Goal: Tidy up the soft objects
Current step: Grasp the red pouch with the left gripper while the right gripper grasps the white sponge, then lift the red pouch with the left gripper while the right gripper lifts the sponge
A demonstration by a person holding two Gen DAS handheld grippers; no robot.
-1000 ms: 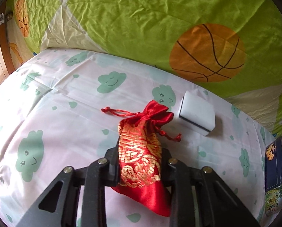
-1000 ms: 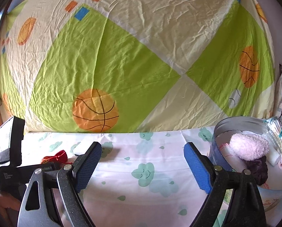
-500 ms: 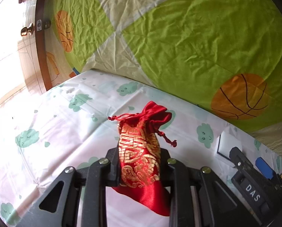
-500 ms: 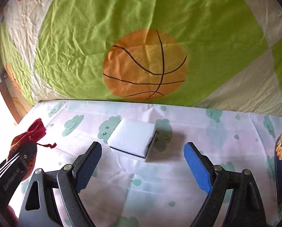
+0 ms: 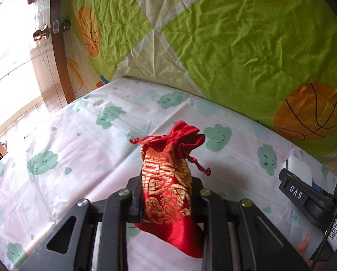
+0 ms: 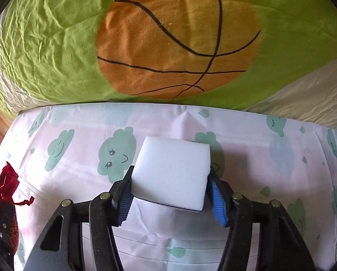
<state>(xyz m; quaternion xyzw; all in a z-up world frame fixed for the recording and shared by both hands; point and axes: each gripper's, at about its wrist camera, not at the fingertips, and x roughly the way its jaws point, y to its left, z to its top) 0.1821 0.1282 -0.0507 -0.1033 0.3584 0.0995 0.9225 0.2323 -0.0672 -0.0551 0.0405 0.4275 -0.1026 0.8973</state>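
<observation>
Your left gripper clenches a red pouch at lower centre. Your right gripper, jaws just closing, presses a white sponge on the surface. Beyond, open cloth reaches the quilt.

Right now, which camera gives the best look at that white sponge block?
The right wrist view: the white sponge fills the middle, between the right gripper's blue pads, which have just been closing and now touch its sides. The left wrist view shows only a corner of it, far right, behind the other gripper.
</observation>
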